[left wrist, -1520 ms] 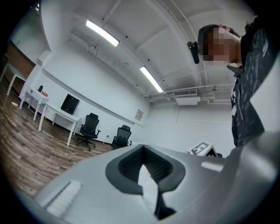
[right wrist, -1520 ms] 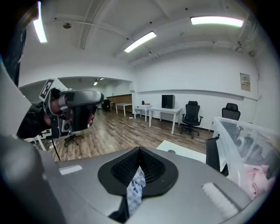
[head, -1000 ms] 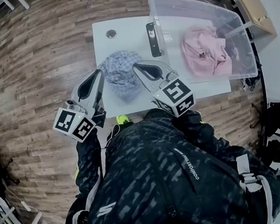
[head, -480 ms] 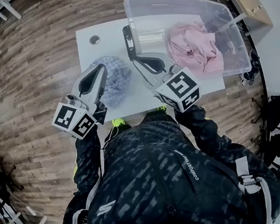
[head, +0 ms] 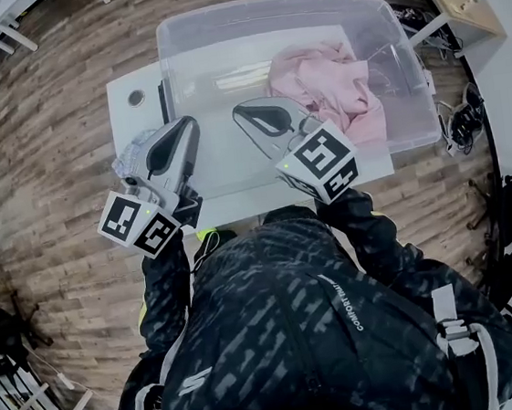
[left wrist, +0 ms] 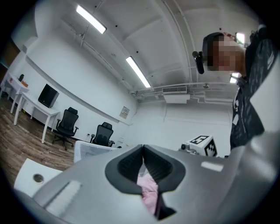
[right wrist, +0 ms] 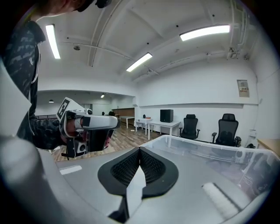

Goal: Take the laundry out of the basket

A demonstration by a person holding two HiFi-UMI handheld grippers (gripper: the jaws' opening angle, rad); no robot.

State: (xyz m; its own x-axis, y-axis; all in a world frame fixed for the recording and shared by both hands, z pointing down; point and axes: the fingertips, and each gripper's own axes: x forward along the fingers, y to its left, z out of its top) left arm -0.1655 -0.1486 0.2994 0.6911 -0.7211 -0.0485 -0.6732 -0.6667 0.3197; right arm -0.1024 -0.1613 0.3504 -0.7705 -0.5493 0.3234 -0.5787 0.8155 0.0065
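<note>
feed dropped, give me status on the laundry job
Left hand-held gripper shut, empty; right hand-held gripper same. Pink laundry in bin, untouched. Blue cloth out on table. Nothing in the way.

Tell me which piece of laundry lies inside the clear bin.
The pink garment; the blue patterned cloth lies on the white table, outside the bin.

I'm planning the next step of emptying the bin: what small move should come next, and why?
Probably open the right hand-held gripper and reach it over the rim of the clear bin toward the pink garment. Its jaws are together and empty, and the garment lies inside the bin on that gripper's side.
</note>
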